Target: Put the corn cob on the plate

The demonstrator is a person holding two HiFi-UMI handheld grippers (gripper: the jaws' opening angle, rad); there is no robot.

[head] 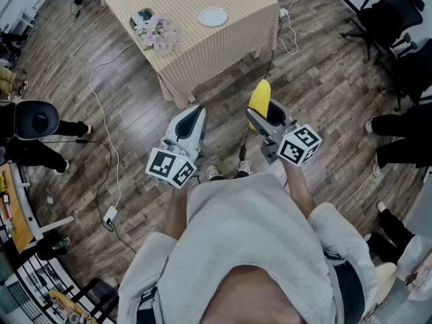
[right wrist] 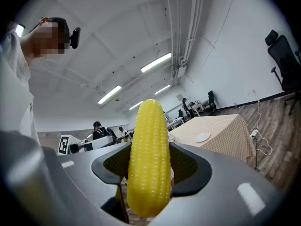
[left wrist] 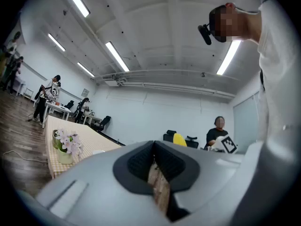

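Corn cob: yellow, bumpy-kernelled corn cob [right wrist: 149,159] is up in the air, clamped lengthwise between the right gripper's fingers, rounded tip poking out past them toward the table.
Right gripper: grey right gripper [head: 262,115] with its marker cube is held level in front of the person's chest. Its fingers stand wide and press on the cob from both sides.
Plate: small round white plate [head: 213,17] sits on the tabletop, well apart from the cob, toward the table's right side as the head view shows it.
Tabletop: square tabletop under a beige checked cloth [head: 196,52], ahead of both grippers, with a stretch of floor between.
Flowers: green pot of pale pink flowers [head: 154,31] stands on the same cloth, left of the plate and apart from it.
Left gripper: grey left gripper [head: 194,113] is just beside the right one and level too. Its fingers are drawn together tip to tip, with only a sliver of floor showing between the pads lower down.
Person: light grey sweatshirt [head: 250,228] fills the bottom of the head view, and the toes of shoes peek out below the grippers.
Floor: dark wood-plank floor [head: 317,79] runs all round the table. A white socket block [head: 110,214] on a thin cable lies at the left.
Edges: black office chairs [head: 381,12] stand at the right, and other people stand along both sides of the room.
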